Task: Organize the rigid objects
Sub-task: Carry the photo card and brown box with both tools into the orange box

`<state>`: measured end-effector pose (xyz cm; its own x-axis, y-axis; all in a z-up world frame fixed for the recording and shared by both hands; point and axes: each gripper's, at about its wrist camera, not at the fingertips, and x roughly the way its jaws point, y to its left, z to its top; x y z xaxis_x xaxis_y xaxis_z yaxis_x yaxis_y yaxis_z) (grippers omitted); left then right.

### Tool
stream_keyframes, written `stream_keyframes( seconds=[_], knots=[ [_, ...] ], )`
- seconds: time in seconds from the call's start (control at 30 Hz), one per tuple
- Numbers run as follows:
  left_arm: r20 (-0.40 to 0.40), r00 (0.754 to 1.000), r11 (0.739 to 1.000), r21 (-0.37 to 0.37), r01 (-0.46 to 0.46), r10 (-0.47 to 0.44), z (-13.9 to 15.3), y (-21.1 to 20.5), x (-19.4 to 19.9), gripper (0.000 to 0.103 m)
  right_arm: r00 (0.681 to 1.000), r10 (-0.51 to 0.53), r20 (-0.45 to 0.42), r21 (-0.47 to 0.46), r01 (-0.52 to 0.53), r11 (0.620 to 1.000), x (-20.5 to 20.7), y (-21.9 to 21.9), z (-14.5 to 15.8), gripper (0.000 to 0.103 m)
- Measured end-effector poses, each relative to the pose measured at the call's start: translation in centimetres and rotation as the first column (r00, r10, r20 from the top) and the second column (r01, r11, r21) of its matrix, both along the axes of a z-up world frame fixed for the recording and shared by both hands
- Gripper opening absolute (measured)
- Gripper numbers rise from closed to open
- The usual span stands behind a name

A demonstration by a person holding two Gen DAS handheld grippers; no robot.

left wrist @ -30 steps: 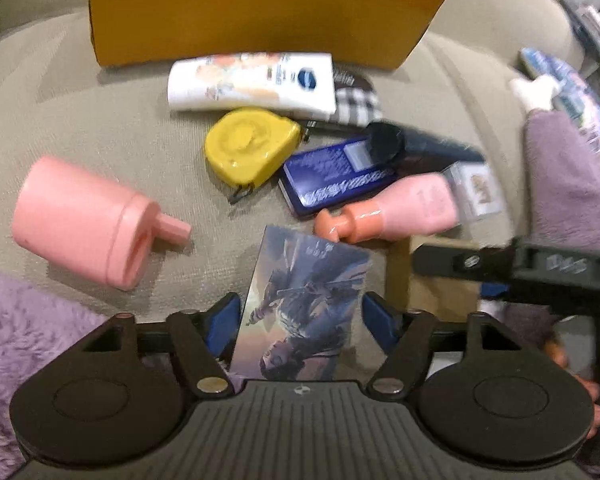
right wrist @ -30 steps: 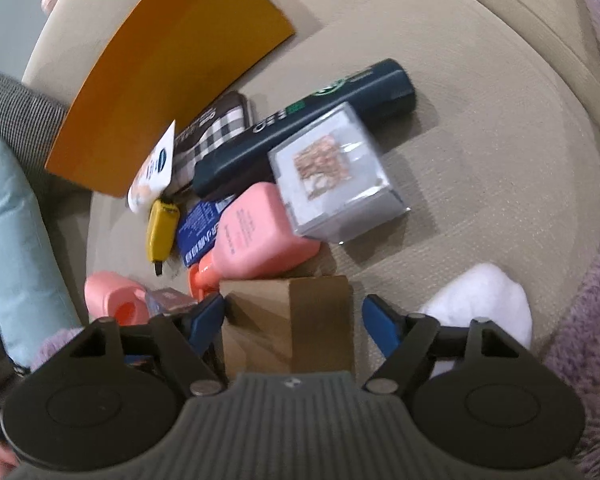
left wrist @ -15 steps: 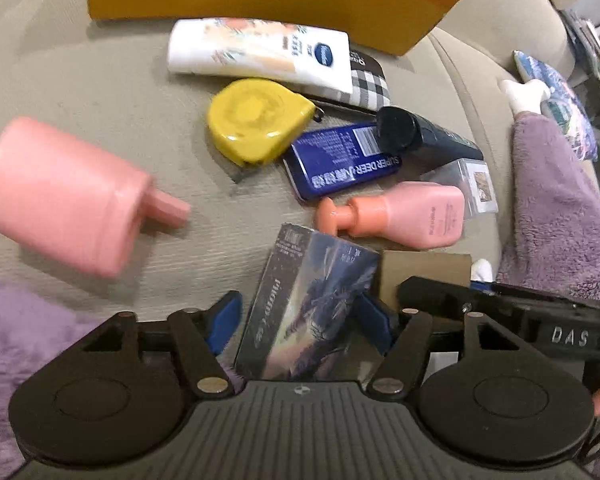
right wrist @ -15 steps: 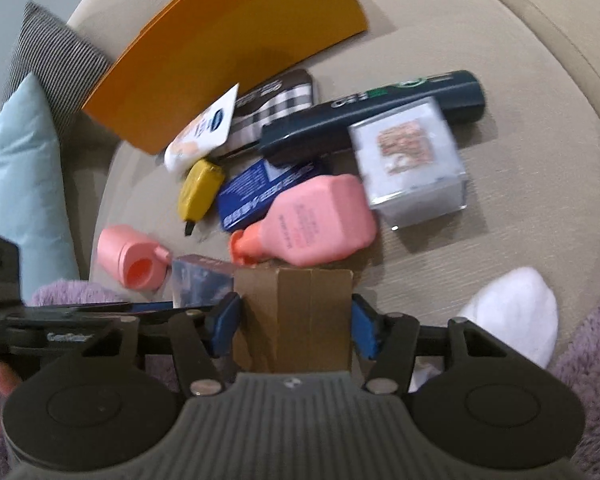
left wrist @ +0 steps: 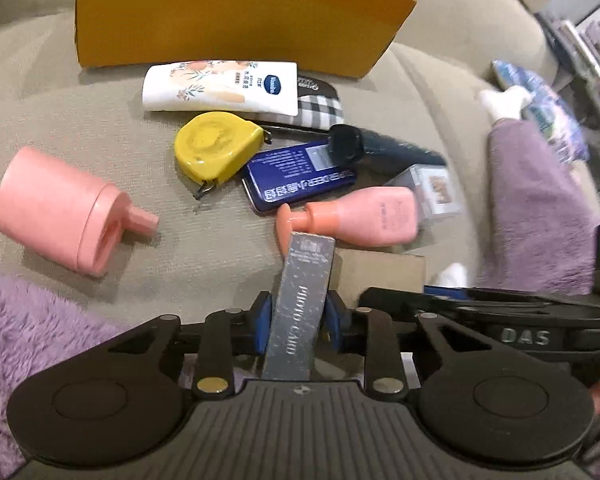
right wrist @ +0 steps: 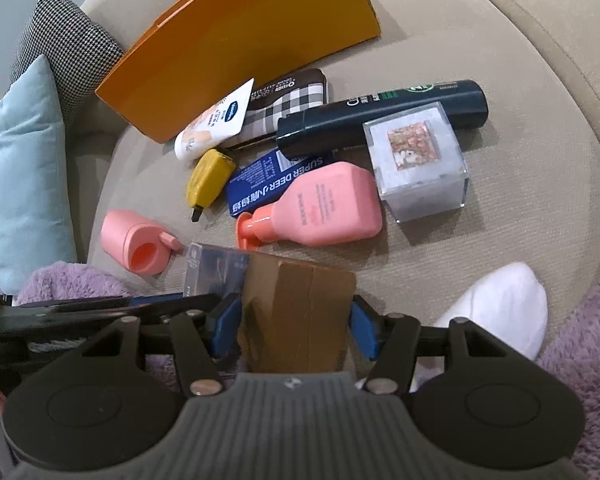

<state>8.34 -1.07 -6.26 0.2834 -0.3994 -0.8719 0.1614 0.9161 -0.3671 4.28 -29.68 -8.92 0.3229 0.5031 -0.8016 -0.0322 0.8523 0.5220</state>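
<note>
Card box: a thin grey box [left wrist: 302,304] printed "PHOTO CARD", turned edge-on and pinched between the blue pads of the left gripper [left wrist: 299,316], raised above the sofa seat.
Left gripper: narrowed onto the card box, both pads against its sides.
Cardboard box: a brown carton [right wrist: 296,312] clamped by the right gripper [right wrist: 292,320], just beside the card box.
Right gripper: closed on the cardboard box, pads [right wrist: 226,326] touching both faces.
Pink pump bottle: lying on its side [right wrist: 324,210] just beyond both held boxes, nozzle toward the left.
Blue tin: flat [left wrist: 300,178] beyond the pump bottle, partly under the dark tube [right wrist: 384,118].
Clear cube: [right wrist: 418,164] right of the pump bottle, near the dark tube.
Tape measure: yellow [left wrist: 216,148], left of the blue tin.
Pink jar: on its side [left wrist: 66,214], well apart to the left.
Lotion tube: white [left wrist: 224,88], partly over a checked case [right wrist: 288,104].
Orange board: [left wrist: 228,12] standing behind everything on the sofa [right wrist: 500,60].
</note>
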Motion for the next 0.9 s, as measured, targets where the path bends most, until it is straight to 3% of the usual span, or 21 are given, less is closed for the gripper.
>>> stream_keyframes(
  seconds=[0.23,0.5,0.7,0.8,0.9],
  knots=[
    [0.071,0.997,1.0,0.003,0.016,-0.016,1.4,-0.3,-1.1,0.025,0.998,0.006,0.063,-0.03,-0.004,1.0,-0.6,0.0,1.4,0.051],
    [0.142,0.986,0.994,-0.082,-0.073,0.084,6.0,2.8,0.3,0.025,0.981,0.096,0.168,-0.035,-0.092,0.995,0.9,1.0,5.3,0.049],
    [0.231,0.965,0.986,-0.14,-0.094,0.125,11.6,5.2,5.2,0.025,0.953,0.144,0.266,-0.022,-0.144,0.989,7.2,1.4,10.4,0.048],
    [0.285,0.952,0.99,-0.11,-0.084,0.113,14.1,5.8,9.1,0.025,0.941,0.155,0.301,-0.019,-0.157,0.987,10.9,1.8,13.0,0.047],
    [0.284,0.952,0.991,-0.098,-0.092,0.116,14.9,6.3,13.5,0.025,0.932,0.155,0.327,0.009,-0.167,0.986,15.6,2.5,15.1,0.047]
  ],
)
